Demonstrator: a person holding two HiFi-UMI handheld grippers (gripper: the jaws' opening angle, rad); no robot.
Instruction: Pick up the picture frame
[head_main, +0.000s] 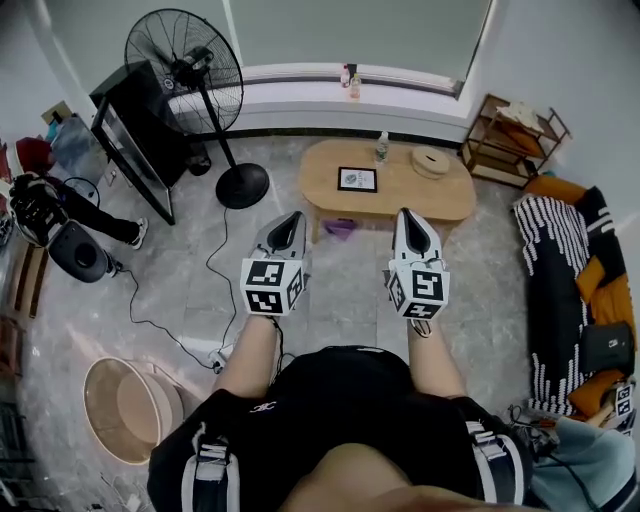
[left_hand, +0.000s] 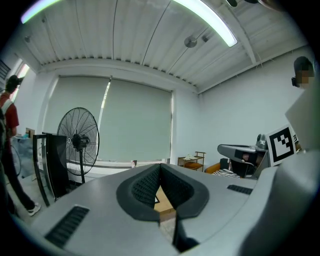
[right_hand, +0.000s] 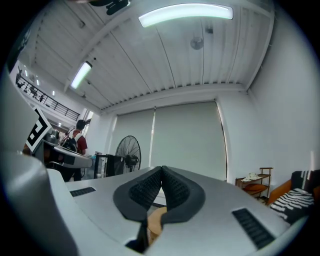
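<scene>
A black picture frame (head_main: 357, 180) lies flat on the low oval wooden table (head_main: 440, 196) ahead of me. My left gripper (head_main: 288, 221) is held in the air short of the table, to the frame's near left, shut with nothing in it. My right gripper (head_main: 409, 217) hovers beside it over the table's near edge, also shut and empty. In the left gripper view the closed jaws (left_hand: 161, 170) point toward the table, and a sliver of the frame (left_hand: 156, 200) shows between the pads. The right gripper view shows its jaws (right_hand: 162, 172) closed, with table wood below.
A bottle (head_main: 381, 147) and a round woven dish (head_main: 431, 161) share the table. A standing fan (head_main: 192, 75) and a black panel (head_main: 125, 125) are at the left, a cable (head_main: 165, 325) trails on the floor, a basket (head_main: 130, 408) sits near left, a sofa (head_main: 575, 290) at right, a shelf (head_main: 510, 135) far right. A person (left_hand: 6, 145) stands at the left.
</scene>
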